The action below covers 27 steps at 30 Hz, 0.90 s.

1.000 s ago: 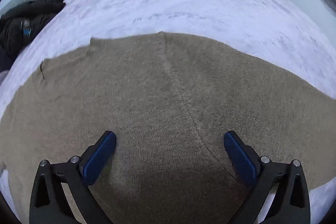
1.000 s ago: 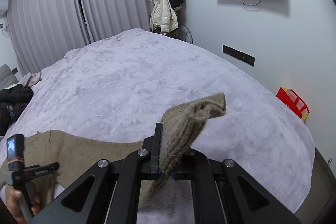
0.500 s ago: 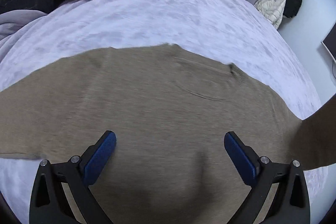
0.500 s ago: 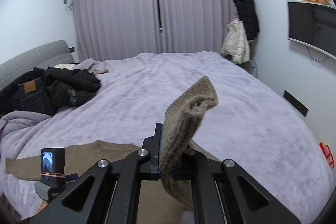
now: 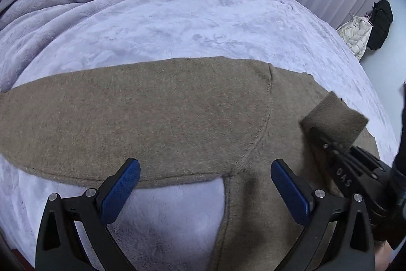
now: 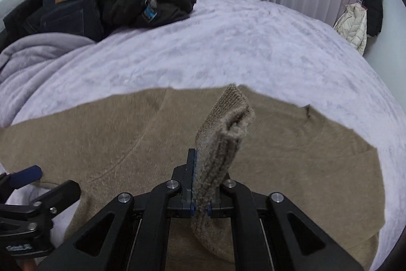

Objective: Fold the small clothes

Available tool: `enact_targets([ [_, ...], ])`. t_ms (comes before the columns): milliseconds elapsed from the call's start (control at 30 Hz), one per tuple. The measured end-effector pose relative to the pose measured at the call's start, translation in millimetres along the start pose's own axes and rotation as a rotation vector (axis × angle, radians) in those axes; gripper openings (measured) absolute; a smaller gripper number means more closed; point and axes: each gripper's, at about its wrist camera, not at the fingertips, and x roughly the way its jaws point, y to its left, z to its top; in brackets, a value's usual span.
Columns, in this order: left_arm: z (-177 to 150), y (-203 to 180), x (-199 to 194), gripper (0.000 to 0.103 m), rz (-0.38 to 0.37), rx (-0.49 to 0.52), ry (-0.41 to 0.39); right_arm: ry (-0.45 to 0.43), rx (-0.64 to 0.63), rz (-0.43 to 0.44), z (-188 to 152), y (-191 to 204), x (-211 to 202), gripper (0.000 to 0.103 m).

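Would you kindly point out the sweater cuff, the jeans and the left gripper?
sweater cuff (image 6: pixel 224 118), right wrist view, ribbed end above the pads.
jeans (image 6: pixel 67 9), right wrist view, back pocket area.
left gripper (image 5: pixel 203 191), left wrist view, midway between the fingertips.

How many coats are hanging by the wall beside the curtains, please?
2: a black coat hangs uppermost, and a cream quilted puffer coat hangs just below and left, overlapping it. More may be hidden behind.
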Motion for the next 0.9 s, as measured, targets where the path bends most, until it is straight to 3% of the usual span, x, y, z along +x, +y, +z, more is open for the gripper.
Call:
enact_targets([
  [33, -1.2, 3.4, -1.2, 0.103, -0.010, -0.005, -0.008, 0.047, 0.009, 0.036, -2.7, 2.3, 8.2, 0.010],
  [100, -0.4, 8.7, -8.3, 0.103, -0.044, -0.039, -0.028, 0.094, 0.019, 0.092, -5.1, 7.5, 17.4, 0.029],
  [167, 3.0, 17.2, -16.1, 0.103, -0.085, -0.110, -0.055, 0.076, 0.022, 0.169, -1.0, 7.0, 6.2, 0.063],
  [233, 5.7, 22.5, -21.2, 0.103, -0.100, -0.169, -0.073, 0.010, 0.063, 0.254, 8.7, -3.8, -17.6, 0.078],
  [300, 7.5, 17.4, -21.4, 0.103, -0.086, -0.182, -0.067, -0.070, 0.096, 0.327, 18.4, -21.8, -45.6, 0.079],
  [367, 7.8, -1.6, -19.0, 0.103, -0.087, -0.143, -0.050, -0.137, 0.127, 0.327, 22.9, -50.9, -70.3, 0.081],
  [467, 3.8, -50.0, -16.8, 0.103, -0.111, -0.044, -0.042, -0.135, 0.184, 0.158, 12.6, -109.0, -77.3, 0.081],
  [533, -0.9, -94.7, -10.6, 0.103, -0.138, 0.054, -0.022, -0.055, 0.196, -0.032, -3.7, -147.9, -63.4, 0.081],
  [600, -8.3, -142.4, 2.0, 0.103, -0.190, 0.163, 0.009, 0.032, 0.209, -0.151, -26.4, -183.4, -49.4, 0.081],
  [633, -13.0, -164.8, 14.0, 0.103, -0.215, 0.207, 0.039, 0.069, 0.221, -0.166, -38.3, -198.6, -45.5, 0.081],
  [700, -19.0, -185.7, 37.2, 0.103, -0.185, 0.223, 0.094, 0.123, 0.257, -0.169, -63.1, -225.8, -39.8, 0.081],
  [767, -20.8, -185.5, 62.4, 0.103, -0.146, 0.203, 0.133, 0.106, 0.274, -0.151, -78.8, -245.8, -43.8, 0.083],
  [800, -21.1, -181.9, 69.6, 0.103, -0.138, 0.208, 0.131, 0.111, 0.297, -0.164, -85.1, -256.0, -46.3, 0.084],
  [900, -22.8, -184.2, 63.6, 0.103, -0.121, 0.277, 0.121, 0.104, 0.376, -0.099, -93.8, -281.8, -50.5, 0.083],
])
